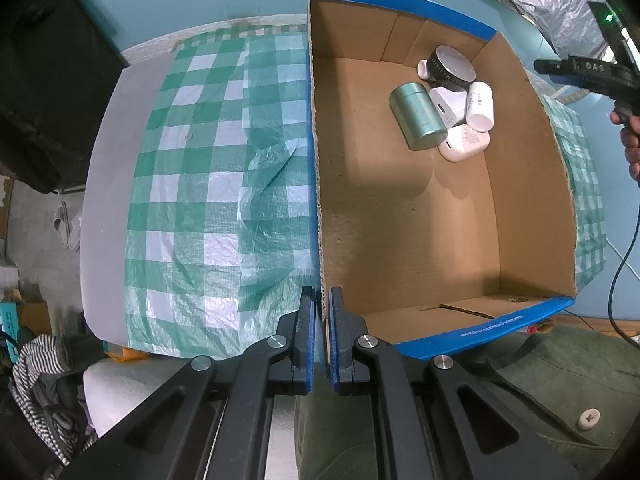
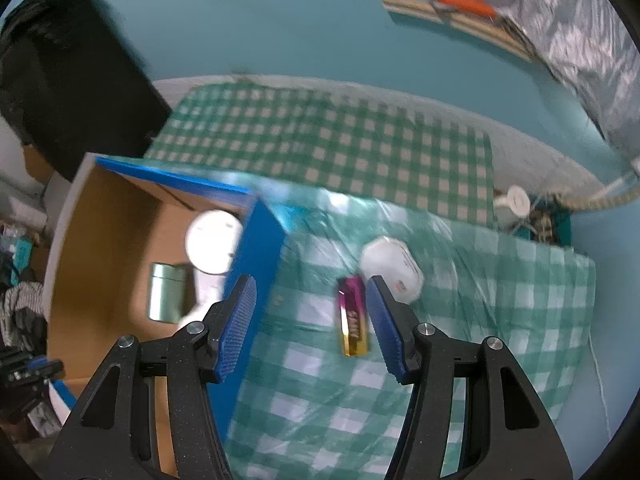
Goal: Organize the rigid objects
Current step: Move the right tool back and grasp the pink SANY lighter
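A cardboard box (image 1: 528, 184) with blue outer walls stands on the green checked cloth (image 1: 208, 168). At its near left corner my left gripper (image 1: 322, 292) is shut on the box wall. In the far corner lie a teal tin (image 1: 418, 116), a black round jar (image 1: 450, 66), a white bottle (image 1: 480, 106) and white chargers. My right gripper (image 2: 310, 284) hangs open over the cloth just right of the box (image 2: 260, 240), holding nothing. Below it, near the right finger, lies a pink and gold bar (image 2: 352, 316). A white case (image 2: 392, 270) lies just beyond.
A person's hand (image 1: 630, 140) shows at the right edge, and a green garment (image 1: 520, 400) at the near side. A white plug and cables (image 2: 516, 200) sit at the cloth's far right. Silver foil (image 2: 580, 40) hangs above. A black bulk (image 2: 60, 80) stands at the left.
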